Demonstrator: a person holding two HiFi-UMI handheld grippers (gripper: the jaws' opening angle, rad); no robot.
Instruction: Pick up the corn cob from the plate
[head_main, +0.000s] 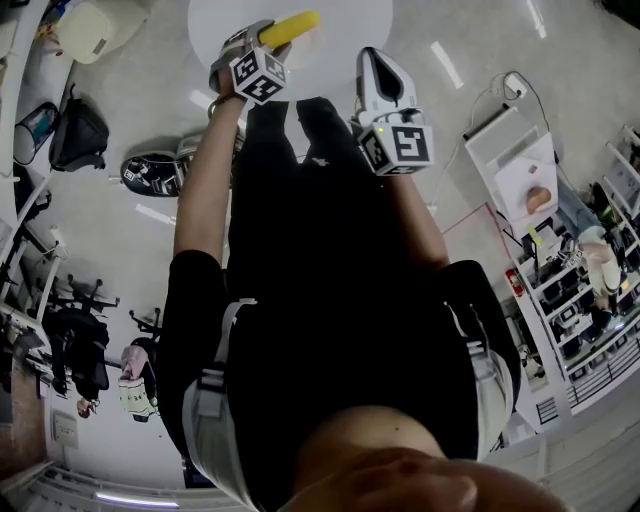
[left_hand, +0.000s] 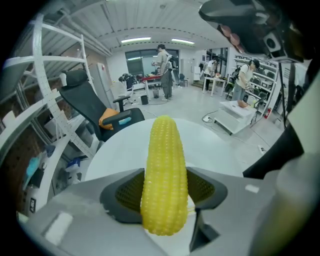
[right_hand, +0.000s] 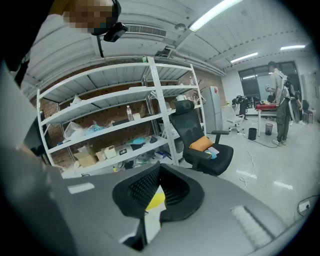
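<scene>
Yellow corn cob in left tongs.

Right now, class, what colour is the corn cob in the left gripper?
Bright yellow; the corn cob shows best in the left gripper view.

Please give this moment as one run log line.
left gripper: shut on corn cob | right gripper: shut, empty | corn cob: over white table

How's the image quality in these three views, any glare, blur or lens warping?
Head view: ceiling lights streak as glare on the glossy pale floor. Left gripper view: the ribbed yellow corn cob is sharp and evenly lit. Right gripper view: the white metal shelving bows from the wide lens.
</scene>
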